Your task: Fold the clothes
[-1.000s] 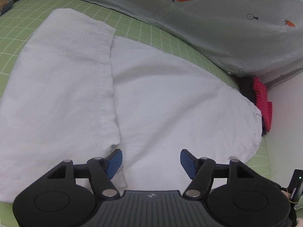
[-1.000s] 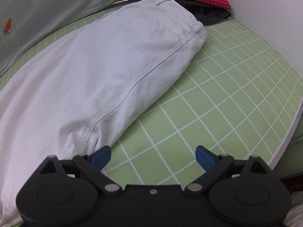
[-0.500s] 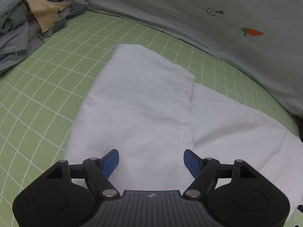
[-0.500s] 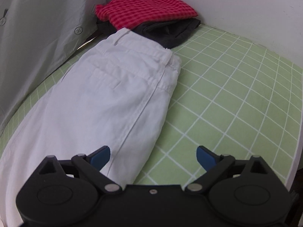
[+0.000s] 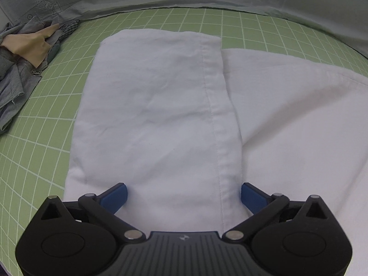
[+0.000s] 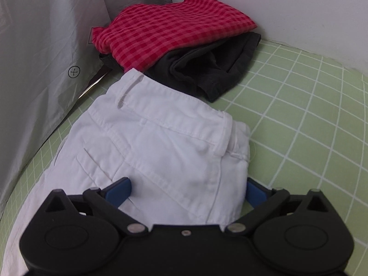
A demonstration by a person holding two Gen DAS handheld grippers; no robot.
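- White trousers (image 5: 161,105) lie flat on the green grid mat (image 5: 41,124); leg hem under left tongs (image 5: 184,195), waistband under right tongs (image 6: 187,193).
- Both tongs spread wide, grasping nothing.
- Red checked garment (image 6: 170,30) folded atop dark garment (image 6: 207,73) beyond the waistband.

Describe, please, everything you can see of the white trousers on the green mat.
The white trousers look like thin woven cotton, lying flat on the green grid mat. Waistband, belt loops and a slit pocket face up; the waistband nearly meets the dark folded garment. At the other end, one leg is folded over. Both grippers are open, their fingers straddling the cloth.
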